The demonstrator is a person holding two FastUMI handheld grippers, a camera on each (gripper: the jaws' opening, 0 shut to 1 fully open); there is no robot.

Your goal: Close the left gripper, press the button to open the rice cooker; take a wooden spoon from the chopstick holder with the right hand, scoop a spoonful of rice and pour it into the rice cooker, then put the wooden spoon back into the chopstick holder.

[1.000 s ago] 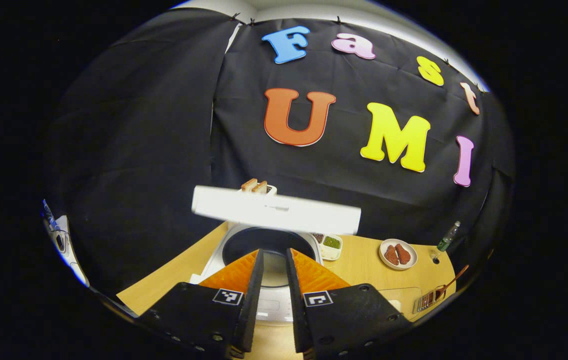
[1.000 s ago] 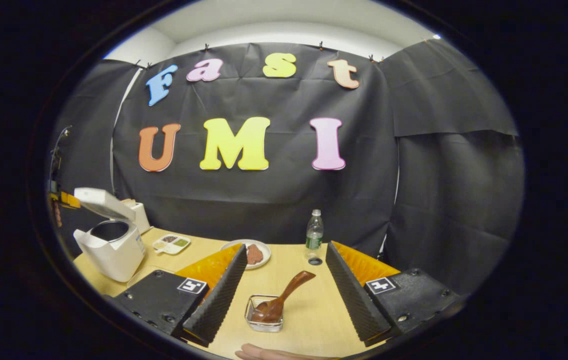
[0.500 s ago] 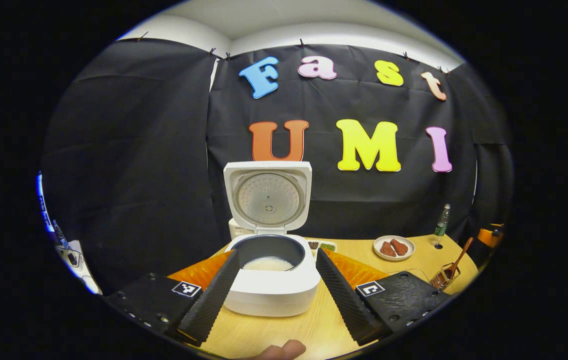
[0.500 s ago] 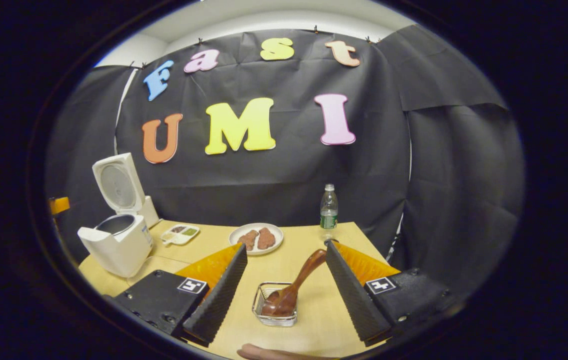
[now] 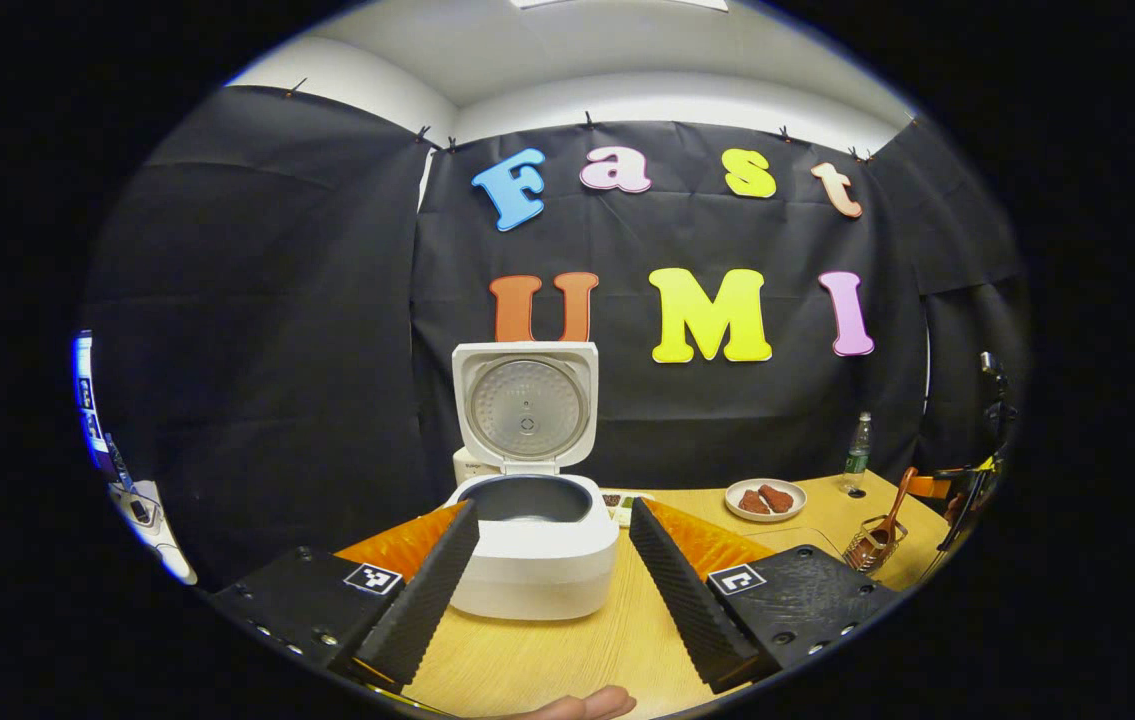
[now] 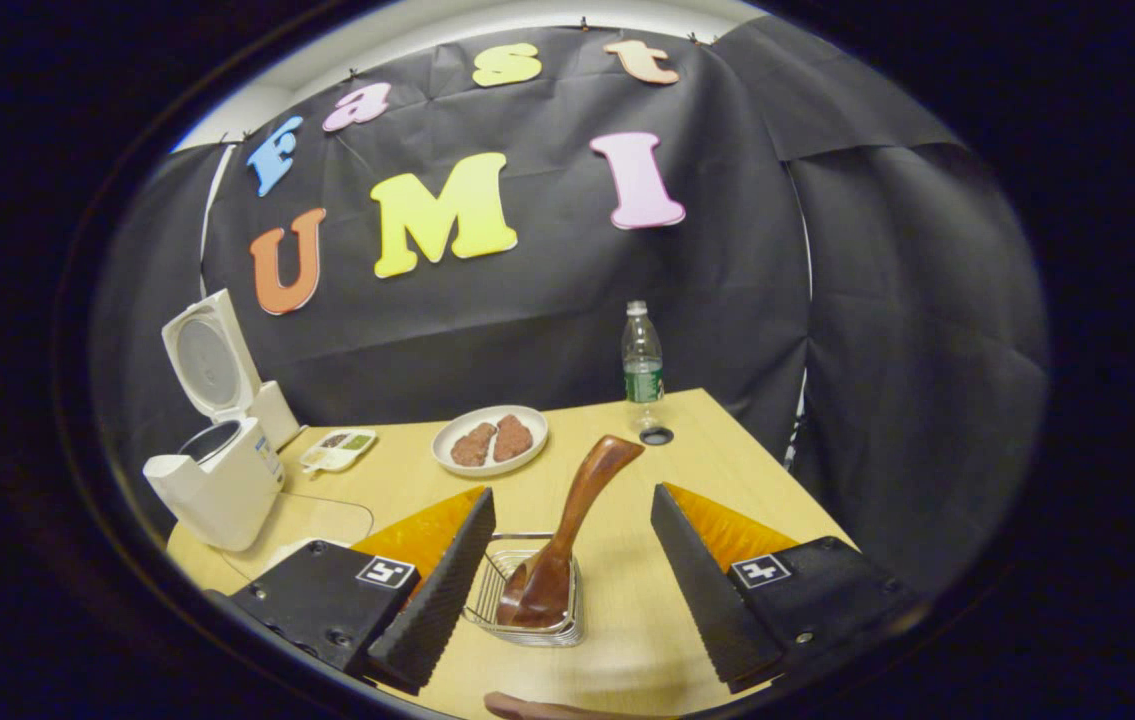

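Wooden and dark brown, the long-handled spoon [image 6: 567, 530] stands bowl-down in the small wire chopstick holder [image 6: 525, 625] on the pale wood table [image 6: 707, 450], between my right gripper [image 6: 567, 580] fingers, spread wide and empty. It looks light, stiff and smooth, so I judge mid-handle the best hold. My left gripper [image 5: 552, 575] is parted before the white rice cooker [image 5: 532, 550], lid up.

Both grippers share black ridged fingers [image 6: 437, 590], orange webs, screwed black bodies; square tags, seemingly coded.
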